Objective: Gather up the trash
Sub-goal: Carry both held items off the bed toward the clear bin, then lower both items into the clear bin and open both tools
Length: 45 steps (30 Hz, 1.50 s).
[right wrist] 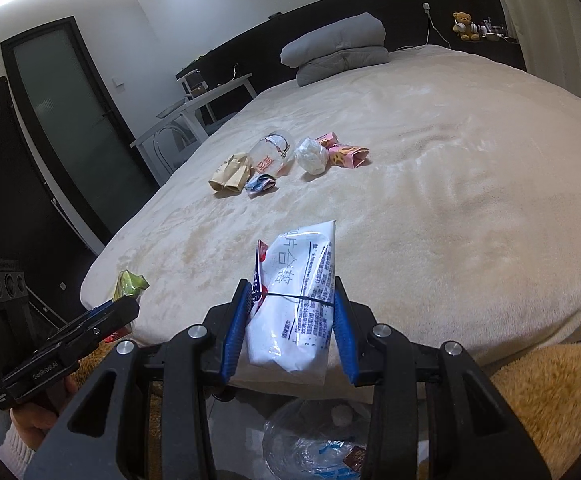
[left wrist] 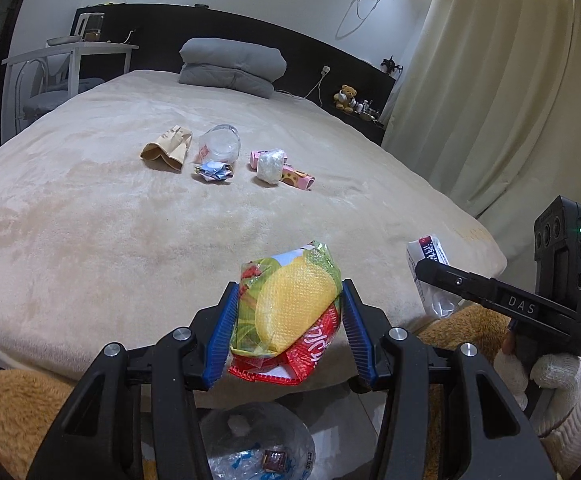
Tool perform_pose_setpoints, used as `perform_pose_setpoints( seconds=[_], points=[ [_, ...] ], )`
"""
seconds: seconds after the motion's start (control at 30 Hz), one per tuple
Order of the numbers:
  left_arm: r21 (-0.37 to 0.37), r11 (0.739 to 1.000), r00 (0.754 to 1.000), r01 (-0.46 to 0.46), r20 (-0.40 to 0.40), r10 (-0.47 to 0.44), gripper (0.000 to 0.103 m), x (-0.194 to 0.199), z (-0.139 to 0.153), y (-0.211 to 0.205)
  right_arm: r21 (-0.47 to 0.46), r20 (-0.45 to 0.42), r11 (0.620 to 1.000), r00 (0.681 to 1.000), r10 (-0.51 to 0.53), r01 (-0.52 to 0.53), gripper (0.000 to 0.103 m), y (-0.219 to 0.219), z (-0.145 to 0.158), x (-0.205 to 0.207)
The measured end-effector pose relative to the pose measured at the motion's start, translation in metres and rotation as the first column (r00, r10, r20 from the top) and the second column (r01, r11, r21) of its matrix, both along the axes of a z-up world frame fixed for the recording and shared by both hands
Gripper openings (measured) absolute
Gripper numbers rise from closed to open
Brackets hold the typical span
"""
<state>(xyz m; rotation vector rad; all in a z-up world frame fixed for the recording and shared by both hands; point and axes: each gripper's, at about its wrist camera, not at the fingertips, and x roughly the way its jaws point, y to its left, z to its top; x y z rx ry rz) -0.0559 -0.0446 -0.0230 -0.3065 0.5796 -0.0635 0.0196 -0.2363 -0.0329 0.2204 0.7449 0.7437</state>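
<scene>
**Both tools loaded at the foot of the bed**

The left tool (left wrist: 288,322) is clamped on a yellow-green snack wrapper (left wrist: 290,300), the right tool (right wrist: 290,320) on a white packet (right wrist: 298,300), both past the bed (left wrist: 90,240) edge, above the lined bin (right wrist: 314,448). Remaining litter (left wrist: 218,156) lies mid-bed, open blanket around it.
</scene>
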Motion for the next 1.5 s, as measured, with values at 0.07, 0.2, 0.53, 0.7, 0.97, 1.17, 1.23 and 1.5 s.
perform_pose_setpoints(
  seconds=[0.07, 0.2, 0.53, 0.7, 0.97, 1.17, 1.23, 1.5],
  points=[
    [0.004, 1.000, 1.000, 0.004, -0.003, -0.004, 0.049, -0.009, -0.002, -0.005, -0.004, 0.005, 1.000, 1.000, 0.010, -0.010, 0.040, 0.001, -0.002, -0.011],
    [0.017, 1.000, 1.000, 0.016, -0.020, -0.016, 0.049, -0.021, -0.007, -0.016, -0.015, 0.001, 1.000, 1.000, 0.020, -0.020, 0.040, 0.001, -0.006, -0.027],
    [-0.023, 0.999, 0.995, 0.042, -0.092, -0.043, 0.049, -0.037, -0.023, -0.033, -0.046, -0.034, 0.998, 0.999, 0.042, -0.043, 0.040, -0.002, -0.017, -0.056],
    [-0.041, 0.999, 0.988, 0.034, -0.151, -0.040, 0.049, -0.037, -0.033, -0.037, -0.077, -0.083, 0.995, 0.995, 0.061, -0.067, 0.040, 0.001, -0.027, -0.064],
    [-0.035, 0.999, 0.962, 0.030, -0.269, -0.038, 0.049, -0.031, -0.053, -0.044, -0.139, -0.181, 0.988, 0.982, 0.047, -0.073, 0.040, 0.007, -0.045, -0.061],
    [-0.005, 0.999, 0.938, 0.045, -0.343, -0.044, 0.049, -0.024, -0.068, -0.052, -0.163, -0.233, 0.982, 0.971, 0.051, -0.090, 0.040, 0.012, -0.057, -0.056],
    [0.000, 0.999, 0.928, 0.050, -0.369, -0.046, 0.049, -0.021, -0.073, -0.054, -0.178, -0.261, 0.979, 0.964, 0.051, -0.100, 0.040, 0.016, -0.064, -0.052],
    [0.005, 0.999, 0.855, 0.034, -0.517, -0.027, 0.049, 0.000, -0.111, -0.054, -0.240, -0.381, 0.963, 0.924, 0.022, -0.122, 0.040, 0.034, -0.095, -0.030]
  ],
)
